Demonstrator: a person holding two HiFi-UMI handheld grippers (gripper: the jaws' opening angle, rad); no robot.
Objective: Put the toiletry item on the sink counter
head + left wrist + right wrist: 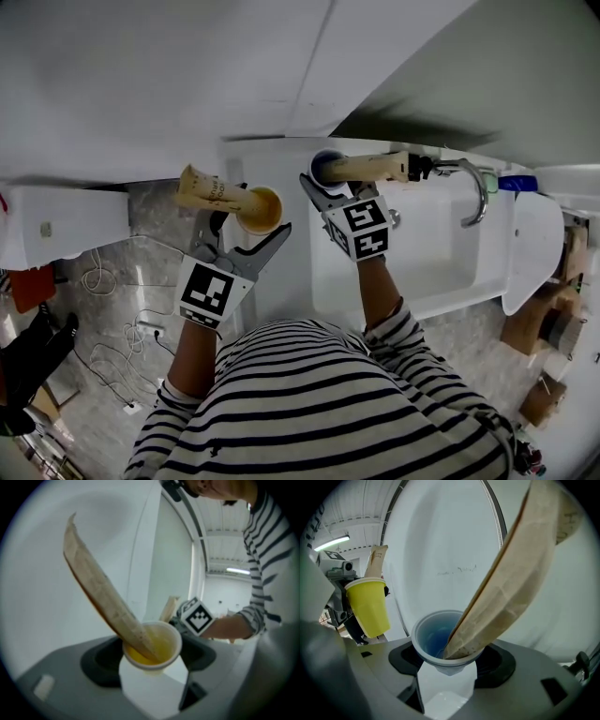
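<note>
The left tongs (251,230) are squeezed shut on a yellow cup (261,210). A long tan paper packet (214,190) stands in the cup and leans away from the tongs. The right tongs (337,187) are squeezed shut on a blue cup (323,167). It has its own tan packet (370,168), which leans out toward the tap (473,187).

Both cups are up in the air, so I think nothing is on the counter yet. The white counter (281,291) lies under and between the two tongs. The sink (441,272) is just past the right tongs.

To do this well, keep each cup straight up so the packet does not tip out. Set the bottom flat on the counter, not in the sink. Let go only when the cup stands by itself.

The packets have small dark print, but it is too small to read. The cubes on the tongs show only black and white squares.
</note>
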